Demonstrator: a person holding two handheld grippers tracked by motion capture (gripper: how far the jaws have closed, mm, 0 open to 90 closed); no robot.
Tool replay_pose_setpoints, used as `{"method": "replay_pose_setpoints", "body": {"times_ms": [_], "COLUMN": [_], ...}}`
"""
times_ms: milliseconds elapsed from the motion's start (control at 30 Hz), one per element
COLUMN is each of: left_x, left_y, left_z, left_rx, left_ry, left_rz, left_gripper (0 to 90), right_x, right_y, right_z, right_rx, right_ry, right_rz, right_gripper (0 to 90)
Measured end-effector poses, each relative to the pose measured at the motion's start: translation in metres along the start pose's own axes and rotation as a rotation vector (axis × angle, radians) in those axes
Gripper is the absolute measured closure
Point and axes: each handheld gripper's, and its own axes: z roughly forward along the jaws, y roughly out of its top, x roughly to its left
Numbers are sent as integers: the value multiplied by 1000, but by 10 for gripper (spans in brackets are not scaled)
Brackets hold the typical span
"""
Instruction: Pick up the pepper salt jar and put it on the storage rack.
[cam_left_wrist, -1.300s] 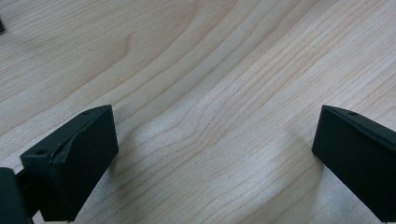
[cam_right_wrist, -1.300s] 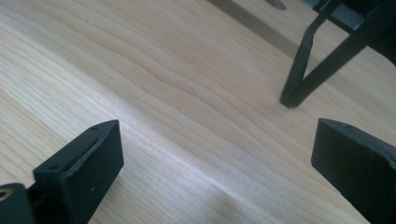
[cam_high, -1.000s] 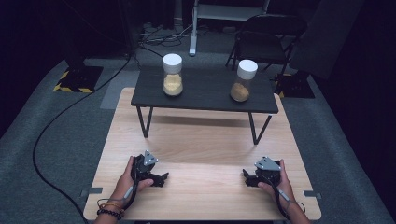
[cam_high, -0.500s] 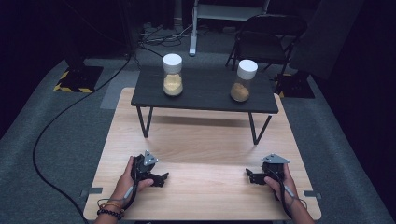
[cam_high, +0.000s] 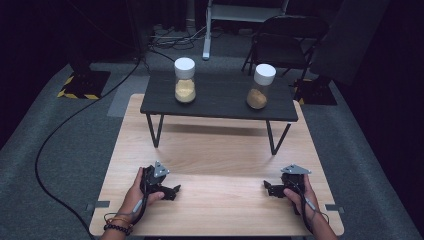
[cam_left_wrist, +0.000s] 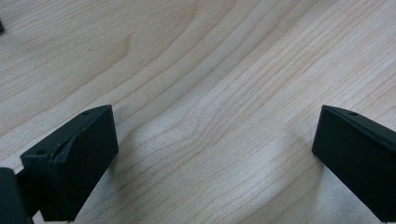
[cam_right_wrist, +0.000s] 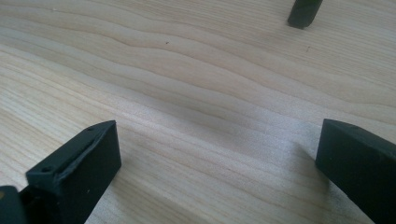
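Observation:
Two clear jars with white lids stand on a low black table (cam_high: 220, 102): the left jar (cam_high: 184, 80) holds yellow grains, the right jar (cam_high: 261, 86) a browner fill. Both hands rest on the wooden table (cam_high: 215, 155) near its front edge, well short of the jars. My left gripper (cam_high: 172, 191) lies at the front left, jaws pointing right and wide apart over bare wood (cam_left_wrist: 215, 154). At the front right my right gripper (cam_high: 267, 188) points left; its jaws have just been opening and stand open with nothing between them (cam_right_wrist: 219, 158).
The low black table stands on thin legs across the far half of the wooden table; one leg foot (cam_right_wrist: 303, 11) shows in the right gripper view. A folding chair (cam_high: 285, 42) and a floor cable (cam_high: 55, 135) lie beyond the table.
My right hand has shifted slightly to the right along the front of the table. The left hand and both jars have stayed where they were.

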Motion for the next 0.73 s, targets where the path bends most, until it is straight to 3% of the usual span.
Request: {"method": "replay_pose_setpoints", "body": {"times_ms": [733], "left_x": [1], "left_y": [0], "left_z": [0], "left_rx": [-4], "left_ry": [-2], "left_rz": [6], "left_gripper": [4], "right_x": [0], "right_y": [0], "right_z": [0], "right_rx": [0], "right_ry": [0], "right_rz": [0], "right_gripper": [0]}}
